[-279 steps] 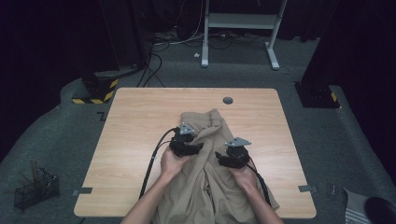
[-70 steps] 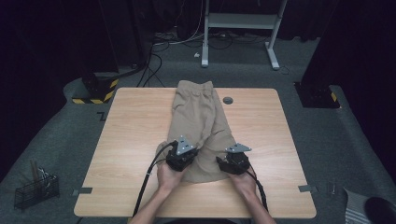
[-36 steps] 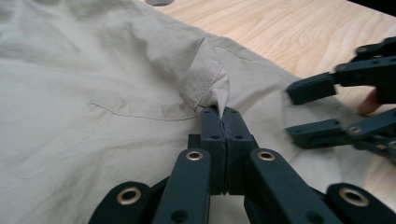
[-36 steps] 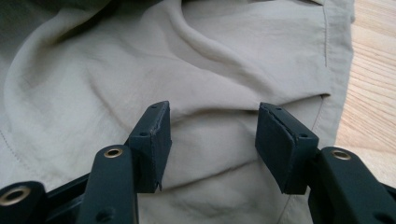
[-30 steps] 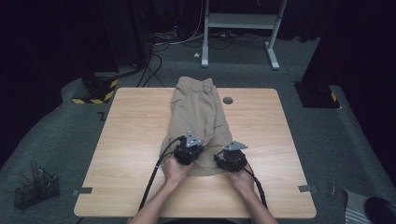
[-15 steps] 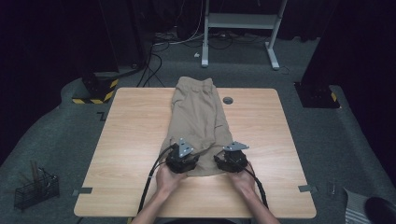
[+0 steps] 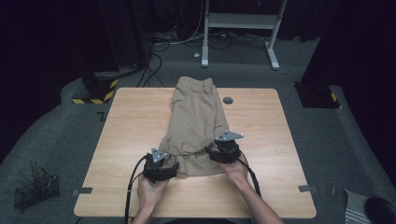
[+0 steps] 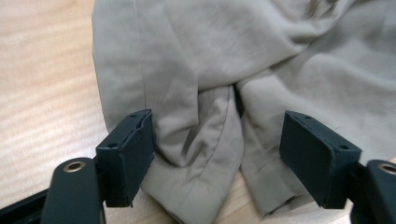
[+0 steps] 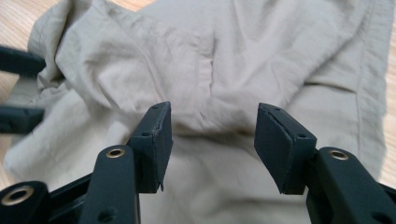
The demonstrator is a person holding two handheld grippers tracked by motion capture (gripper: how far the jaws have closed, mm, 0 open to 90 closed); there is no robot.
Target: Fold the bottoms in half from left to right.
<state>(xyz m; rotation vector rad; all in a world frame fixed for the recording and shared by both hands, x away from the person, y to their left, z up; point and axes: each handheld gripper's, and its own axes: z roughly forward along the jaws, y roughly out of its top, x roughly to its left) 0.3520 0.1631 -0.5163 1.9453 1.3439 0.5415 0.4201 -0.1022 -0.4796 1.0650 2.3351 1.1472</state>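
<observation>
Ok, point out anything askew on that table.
The beige shorts lie mostly flat, but the near end is bunched and crumpled, its leg hems overlapping between the left gripper and right gripper.

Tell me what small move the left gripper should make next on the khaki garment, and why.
Probably close the left gripper on the bunched hem of the khaki garment. Its jaws have just been opening and stand wide around two rumpled folds at the near edge without pressing them, so nothing is held. The right gripper is open over the cloth too.
</observation>
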